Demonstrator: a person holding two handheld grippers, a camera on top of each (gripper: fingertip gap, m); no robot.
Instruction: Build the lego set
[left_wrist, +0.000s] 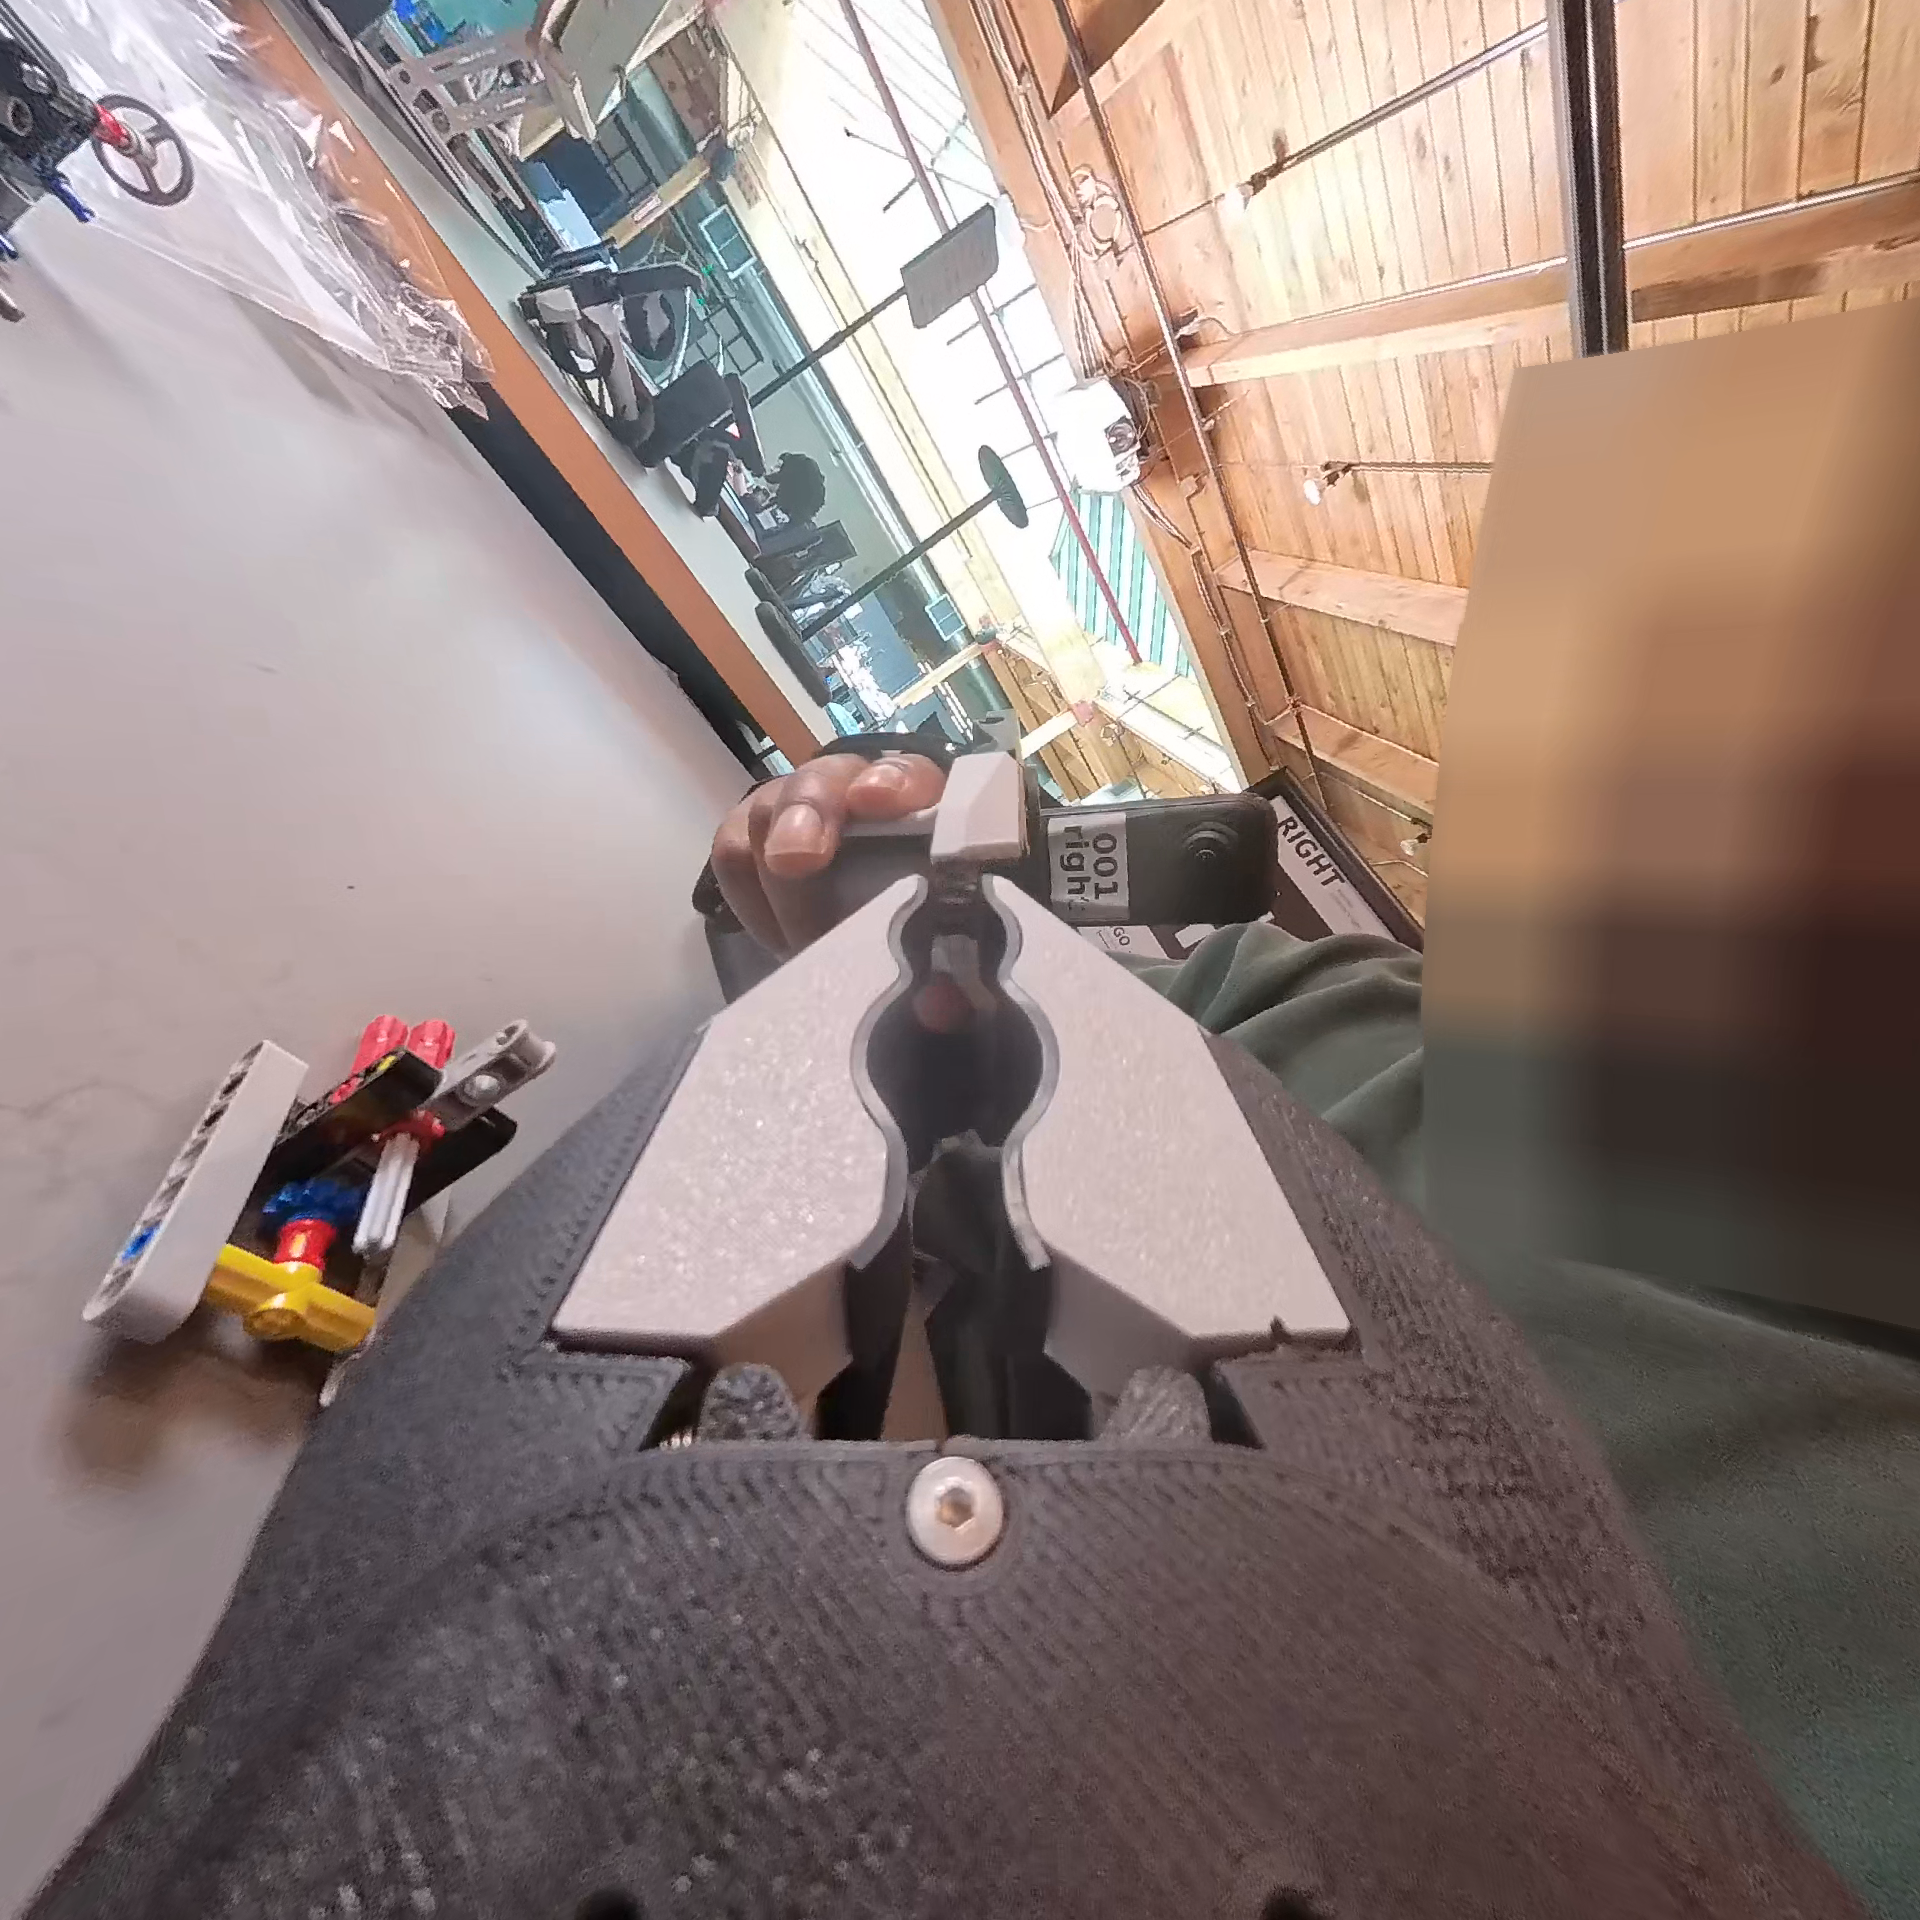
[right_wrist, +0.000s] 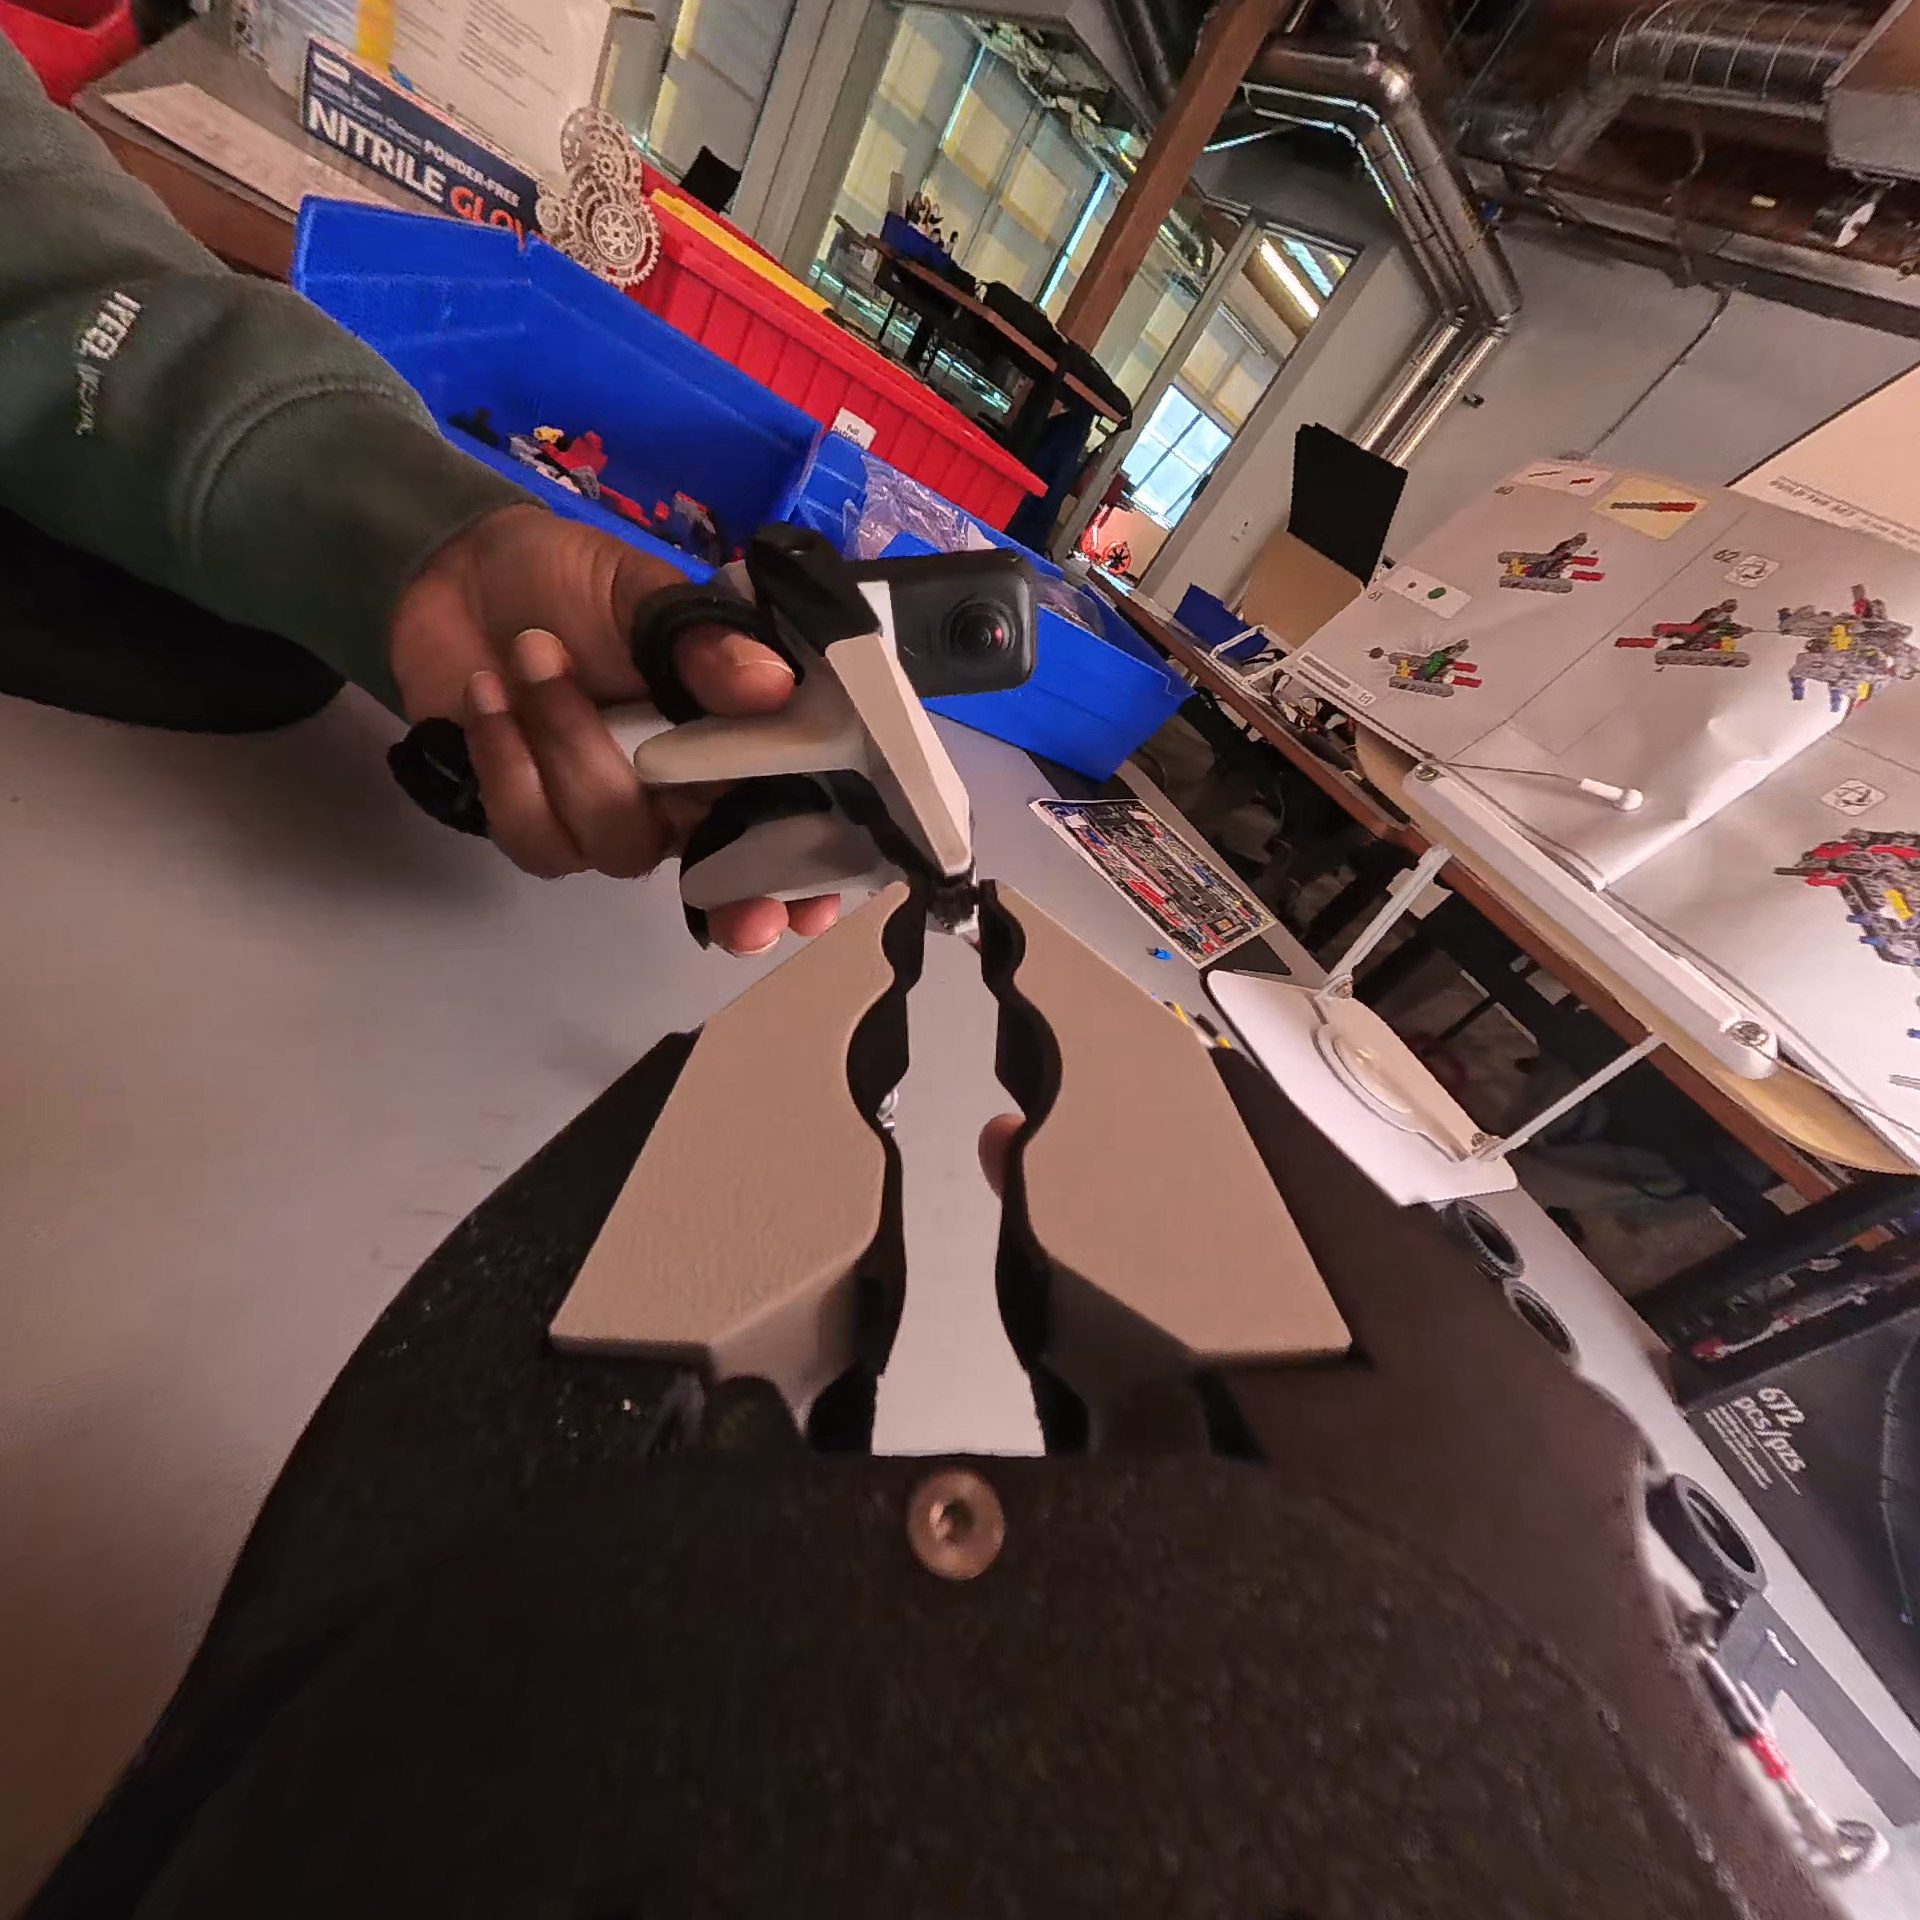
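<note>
- The left tool (left_wrist: 954, 896) has its two grey fingers (left_wrist: 790, 1101) almost together. A small dark part (left_wrist: 952, 902) sits pinched between the tips.
- The right tool (right_wrist: 957, 900) is nearly closed too. Its tips pinch the same small dark part (right_wrist: 951, 906), so the two tools meet tip to tip above the desk (right_wrist: 208, 1039).
- In the left wrist view, the other tool comes in from 12 o'clock, held by a hand (left_wrist: 800, 842).
- In the right wrist view, the other tool comes in from 11 o'clock. A hand (right_wrist: 540, 707) in a green sleeve (right_wrist: 208, 416) holds it.
- At 9 o'clock of the left tool, a little toy build (left_wrist: 301, 1174) of white, black, red, blue and yellow pieces lies on the desk.
- At 2 o'clock of the right tool, a sticker sheet (right_wrist: 1153, 883) lies flat on the desk.
- Farther off at 11 o'clock stand a blue bin (right_wrist: 582, 364) with small pieces in it and a red bin (right_wrist: 831, 353).
- At 2 o'clock, an open instruction book (right_wrist: 1621, 665) rests on a white stand (right_wrist: 1371, 1081).
</note>
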